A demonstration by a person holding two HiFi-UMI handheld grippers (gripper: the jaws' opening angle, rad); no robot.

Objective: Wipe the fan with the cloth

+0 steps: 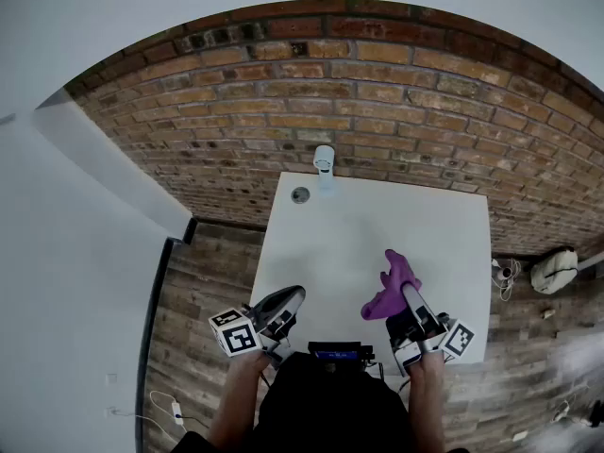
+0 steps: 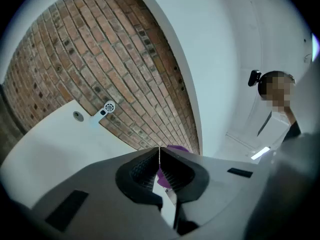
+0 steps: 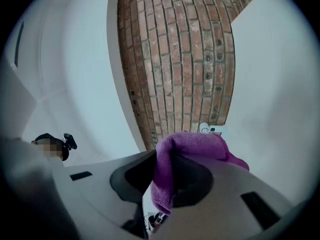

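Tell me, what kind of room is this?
Probably a plain indoor workroom. A white table stands against a brick wall, the floor looks like wood planks, and a small white fan sits at the table's far edge.

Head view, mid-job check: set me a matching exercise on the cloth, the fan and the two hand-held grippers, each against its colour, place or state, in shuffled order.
Things:
1. cloth
2. fan
3. left hand-held gripper
4. right hand-held gripper

Descriptions:
A. shut, nothing between its jaws
B. stands at the far edge of the table
C. purple
D. shut on soft fabric

Pairs: 1-C, 2-B, 3-A, 4-D.
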